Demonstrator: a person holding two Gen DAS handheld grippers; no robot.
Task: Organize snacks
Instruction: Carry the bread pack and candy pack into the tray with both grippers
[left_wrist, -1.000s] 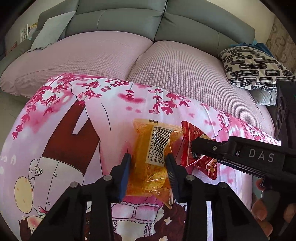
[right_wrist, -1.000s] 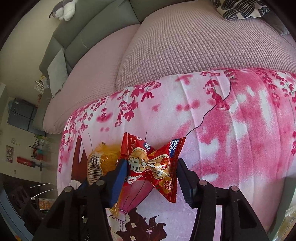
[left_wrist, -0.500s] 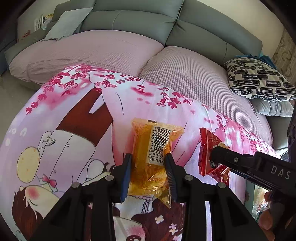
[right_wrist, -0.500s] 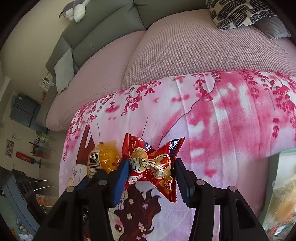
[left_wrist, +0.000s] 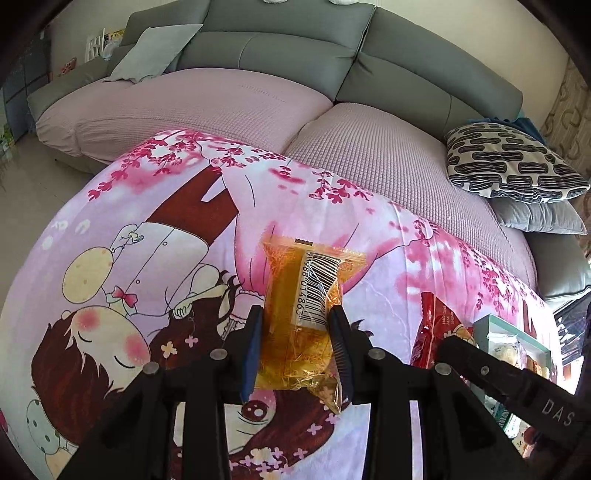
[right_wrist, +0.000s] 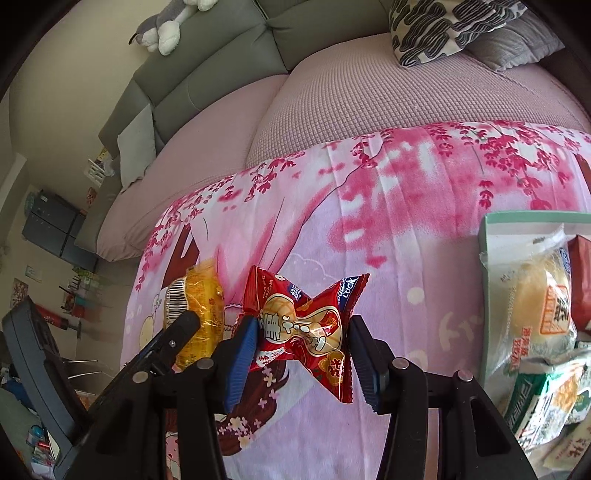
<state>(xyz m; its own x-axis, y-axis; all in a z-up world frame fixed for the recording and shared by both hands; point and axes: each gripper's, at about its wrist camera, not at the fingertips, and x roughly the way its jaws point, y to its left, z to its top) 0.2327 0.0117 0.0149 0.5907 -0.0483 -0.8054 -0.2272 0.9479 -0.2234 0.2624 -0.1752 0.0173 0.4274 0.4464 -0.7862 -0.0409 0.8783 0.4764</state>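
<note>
Two snacks ride above the blanket (left_wrist: 155, 236), the left gripper (left_wrist: 295, 343) pinching an orange packet (left_wrist: 301, 314), the right gripper (right_wrist: 301, 350) pinching a red packet (right_wrist: 303, 328); next, probably, lowering them into the box (right_wrist: 524, 218) at right.

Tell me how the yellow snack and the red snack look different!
The yellow snack has a see-through wrapper with a barcode; the red snack has a shiny printed wrapper. The yellow one keeps a long flat shape, while the red one is pinched like a bow. Both are held in fingers above the pink blanket.

Left gripper (left_wrist: 297, 334) clamps orange snack pack (left_wrist: 303, 314) above pink cartoon blanket (left_wrist: 147, 258); right gripper's finger (left_wrist: 498, 373) pinches red snack pack (left_wrist: 432, 332) beside it.
</note>
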